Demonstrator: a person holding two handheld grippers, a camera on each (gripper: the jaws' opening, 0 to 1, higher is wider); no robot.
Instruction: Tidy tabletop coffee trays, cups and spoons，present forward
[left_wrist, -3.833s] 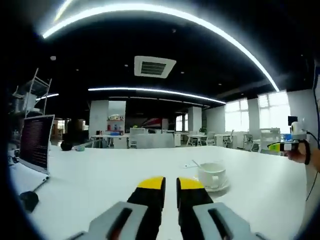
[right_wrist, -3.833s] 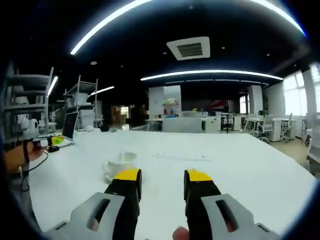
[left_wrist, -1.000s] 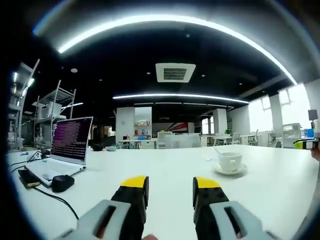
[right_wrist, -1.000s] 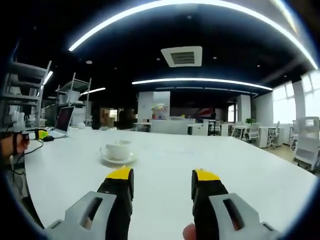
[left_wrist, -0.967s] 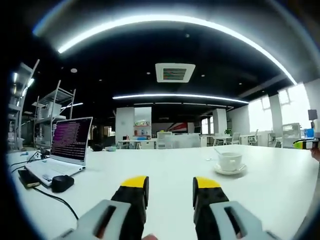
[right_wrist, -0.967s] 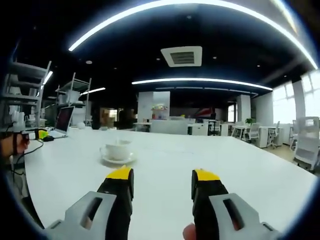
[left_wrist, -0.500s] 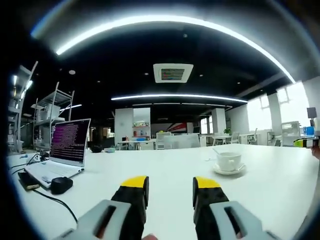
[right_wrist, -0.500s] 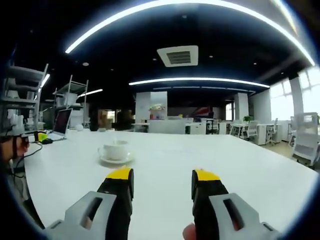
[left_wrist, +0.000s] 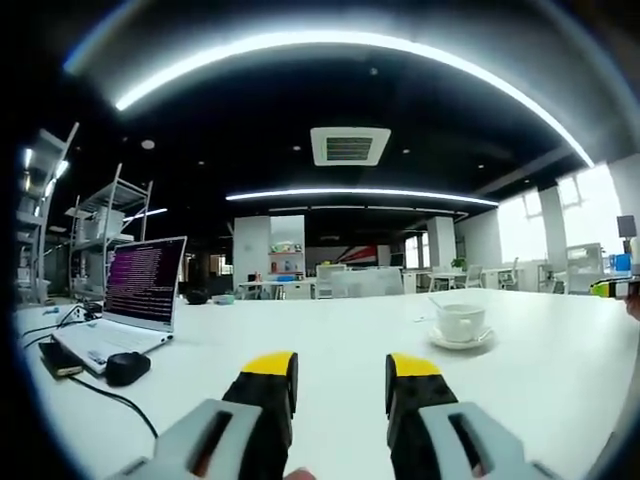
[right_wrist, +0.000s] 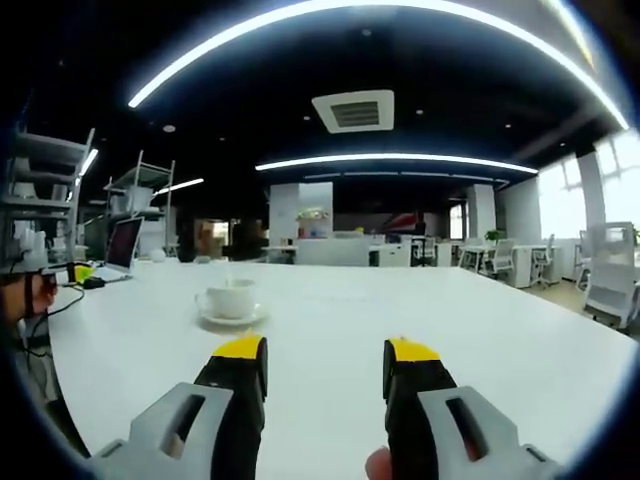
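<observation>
Nearest in the left gripper view, the left gripper (left_wrist: 333, 372) hangs low over the white table (left_wrist: 300, 335), its 2 yellow-tipped jaws spread apart with nothing between them. In the right gripper view the right gripper (right_wrist: 325, 360) is the same: spread, empty, just above the tabletop.

Further out, between the 2 grippers, a white cup (left_wrist: 460, 322) sits on its saucer (left_wrist: 461, 341), a spoon (left_wrist: 433, 301) leaning from it; in the right gripper view the cup (right_wrist: 229, 299) lies ahead to the left. It is well apart from both grippers.

Off to the left, a laptop (left_wrist: 132, 300), a mouse (left_wrist: 126, 367) and a cable (left_wrist: 120, 400) lie on the table.

Likely risks: 1 jaw nudging the saucer rim could slide or tip the cup, and the loose spoon could fall out. White on white makes edges hard to judge. A wide left sweep could snag the cable.
</observation>
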